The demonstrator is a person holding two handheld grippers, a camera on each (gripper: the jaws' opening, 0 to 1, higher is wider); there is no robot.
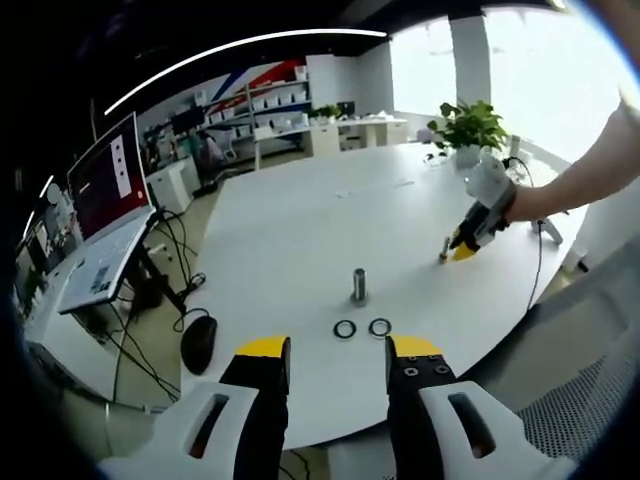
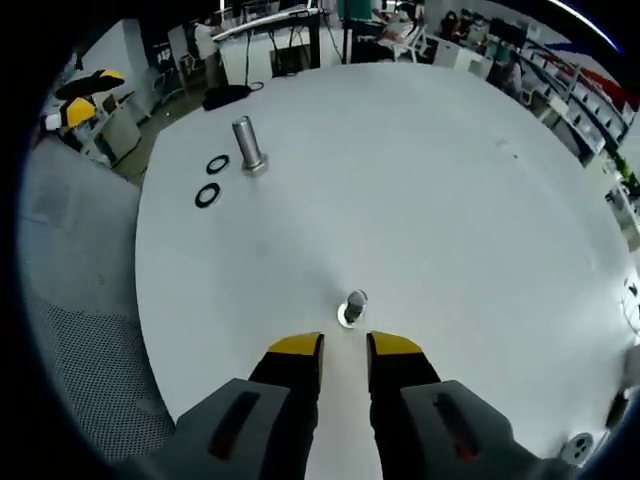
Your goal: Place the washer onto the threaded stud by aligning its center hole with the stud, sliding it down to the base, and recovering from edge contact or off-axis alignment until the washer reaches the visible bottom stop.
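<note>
Right hand-held gripper: jaws narrow, empty, just behind a small stud.
Washer: already around that stud's base.
Left hand-held gripper: wide, empty.
Technique: withdraw straight, avoid nudging stud.

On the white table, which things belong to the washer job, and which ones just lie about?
Job: two studs, two washers, right gripper.
Lying about: laptop, mouse, potted plant.
</note>
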